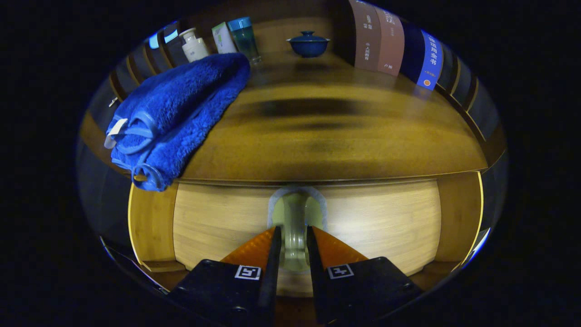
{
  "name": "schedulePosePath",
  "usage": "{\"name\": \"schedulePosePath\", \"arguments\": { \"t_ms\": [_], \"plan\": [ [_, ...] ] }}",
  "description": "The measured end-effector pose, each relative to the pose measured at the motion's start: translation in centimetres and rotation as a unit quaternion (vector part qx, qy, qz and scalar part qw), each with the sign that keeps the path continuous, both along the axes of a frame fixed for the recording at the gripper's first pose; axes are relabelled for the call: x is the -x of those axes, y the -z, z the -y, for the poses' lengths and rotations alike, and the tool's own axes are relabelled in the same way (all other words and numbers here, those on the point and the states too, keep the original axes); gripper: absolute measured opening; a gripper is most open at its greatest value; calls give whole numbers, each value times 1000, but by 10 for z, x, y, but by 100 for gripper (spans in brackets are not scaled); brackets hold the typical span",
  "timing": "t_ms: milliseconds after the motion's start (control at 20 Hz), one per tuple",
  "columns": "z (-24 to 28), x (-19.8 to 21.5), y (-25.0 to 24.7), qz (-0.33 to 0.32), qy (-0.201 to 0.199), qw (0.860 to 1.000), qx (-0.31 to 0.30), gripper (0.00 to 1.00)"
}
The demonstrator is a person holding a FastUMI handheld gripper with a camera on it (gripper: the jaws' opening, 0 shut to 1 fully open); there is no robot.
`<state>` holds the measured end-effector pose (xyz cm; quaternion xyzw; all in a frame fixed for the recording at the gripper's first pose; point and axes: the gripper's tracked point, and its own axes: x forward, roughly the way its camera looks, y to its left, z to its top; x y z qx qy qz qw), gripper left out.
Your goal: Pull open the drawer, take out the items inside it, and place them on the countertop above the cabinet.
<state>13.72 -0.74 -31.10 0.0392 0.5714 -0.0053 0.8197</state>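
The gripper (294, 236) has its two fingers closed on the pale handle (295, 222) of the drawer (376, 218), and the low end of that handle is tucked out of sight between them. The drawer front blocks whatever lies inside, so I cannot tell what is in there. On the countertop (327, 136), the blue towel (177, 113) covers the bottoms of the white bottle (194, 44) and the tube (223, 38), the books (390, 43) are cut off at the top, and their writing is too small to read
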Motion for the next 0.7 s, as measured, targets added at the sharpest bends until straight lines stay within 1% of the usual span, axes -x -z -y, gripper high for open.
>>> {"name": "schedulePosePath", "arguments": {
  "t_ms": [100,200,400,700],
  "plan": [
    [-1,9,-6,10,0,1000,-6,23],
    [-5,14,-8,11,-5,1000,-15,23],
    [-7,28,-23,36,3,999,-32,23],
    [-5,52,-82,113,12,992,-49,23]
  ]
}}
